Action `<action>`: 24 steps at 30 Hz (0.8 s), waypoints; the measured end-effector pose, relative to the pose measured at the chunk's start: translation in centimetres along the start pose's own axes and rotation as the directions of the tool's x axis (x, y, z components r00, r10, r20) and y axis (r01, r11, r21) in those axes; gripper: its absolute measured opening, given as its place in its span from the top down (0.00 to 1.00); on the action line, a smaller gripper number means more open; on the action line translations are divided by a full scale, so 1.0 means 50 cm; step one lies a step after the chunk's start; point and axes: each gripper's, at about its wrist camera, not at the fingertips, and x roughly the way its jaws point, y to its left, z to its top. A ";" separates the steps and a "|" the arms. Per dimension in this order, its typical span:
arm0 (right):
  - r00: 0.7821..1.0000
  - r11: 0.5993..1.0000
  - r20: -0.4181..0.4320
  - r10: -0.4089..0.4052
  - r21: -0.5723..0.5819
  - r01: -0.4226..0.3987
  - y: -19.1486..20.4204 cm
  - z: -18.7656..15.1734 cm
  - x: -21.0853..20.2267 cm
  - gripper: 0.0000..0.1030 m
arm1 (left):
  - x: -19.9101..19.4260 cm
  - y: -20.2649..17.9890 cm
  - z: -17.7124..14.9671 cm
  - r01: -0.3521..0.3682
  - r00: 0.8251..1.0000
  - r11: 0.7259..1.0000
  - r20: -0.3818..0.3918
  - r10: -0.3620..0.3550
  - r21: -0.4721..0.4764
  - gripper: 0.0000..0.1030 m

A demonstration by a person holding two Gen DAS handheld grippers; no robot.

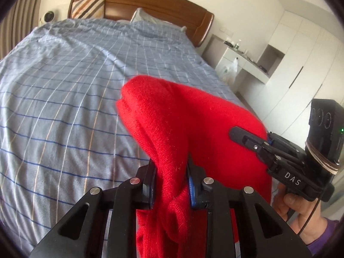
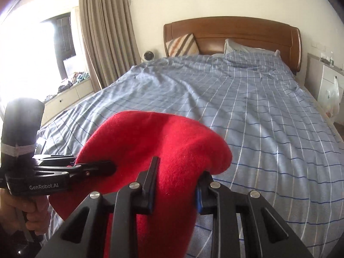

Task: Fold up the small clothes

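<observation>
- My left gripper (image 1: 172,178) is clamped on a bunched fold of a red knitted garment (image 1: 185,129); the cloth fills the gap between both black fingers and spills down below them.
- My right gripper (image 2: 177,185) is also closed on the same red garment (image 2: 154,148), with a thick wad of fabric pinched between its two fingers.
- The garment hangs in the air between my two grippers, raised above the bed (image 1: 64,86) and not lying flat on it; its upper edge arches in a rounded hump ahead of both cameras.
- In the left wrist view, my right gripper (image 1: 238,134) comes in from the right side, its dark fingertip lying against the red cloth; the person's right hand (image 1: 294,202) grips the handle beneath it.
- In the right wrist view, my left gripper (image 2: 107,167) reaches in from the left and touches the cloth's edge; the left hand (image 2: 28,212) holds its handle.
- The bed wears a blue-grey checked cover (image 2: 247,111), with a wooden headboard (image 2: 232,32), a striped cushion (image 2: 182,45) and a pillow (image 2: 243,48) at the far end.
- Beige curtains (image 2: 103,30) hang beside a bright window (image 2: 34,49) on the left of the room.
- White cupboards (image 1: 301,53) stand to the right of the bed.
</observation>
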 end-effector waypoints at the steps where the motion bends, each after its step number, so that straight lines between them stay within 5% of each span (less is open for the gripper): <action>1: 0.999 0.999 -0.035 0.018 0.031 -0.016 -0.014 -0.007 -0.004 0.69 | 0.005 -0.002 -0.009 -0.005 1.000 1.000 -0.026 0.005 -0.010 0.50; 3: 0.984 0.991 -0.169 0.054 0.127 -0.033 -0.056 -0.046 0.017 0.48 | 0.022 0.010 -0.054 -0.041 0.996 0.999 -0.085 0.039 -0.023 0.21; 4: 0.973 0.987 -0.227 0.051 0.162 -0.014 -0.076 -0.080 0.023 0.23 | 0.031 0.020 -0.083 -0.080 0.992 0.997 -0.101 0.078 -0.013 0.19; 5: 0.965 0.985 -0.258 0.037 0.174 0.009 -0.093 -0.116 0.017 0.14 | 0.032 0.027 -0.117 -0.128 0.985 0.992 -0.115 0.128 0.011 0.19; 8: 0.953 0.982 -0.303 -0.030 0.170 0.085 -0.127 -0.230 -0.031 0.14 | -0.006 0.041 -0.213 -0.244 0.962 0.968 -0.111 0.248 0.052 0.18; 13: 0.947 0.963 -0.302 -0.113 0.200 0.179 -0.126 -0.366 -0.138 0.12 | -0.096 -0.001 -0.315 -0.380 0.924 0.918 -0.009 0.383 0.114 0.03; 17: 0.955 0.954 -0.242 -0.168 0.203 0.220 -0.070 -0.398 -0.227 0.10 | -0.133 -0.056 -0.352 -0.473 0.881 0.870 0.049 0.471 0.139 0.01; 22: 0.954 0.955 -0.192 -0.230 0.142 0.259 0.009 -0.400 -0.289 0.03 | -0.154 -0.119 -0.371 -0.594 0.804 0.788 0.093 0.587 0.160 0.01; 24: 0.952 0.959 -0.188 -0.241 0.105 0.263 0.036 -0.395 -0.301 0.03 | -0.167 -0.139 -0.375 -0.610 0.793 0.775 0.115 0.599 0.165 0.01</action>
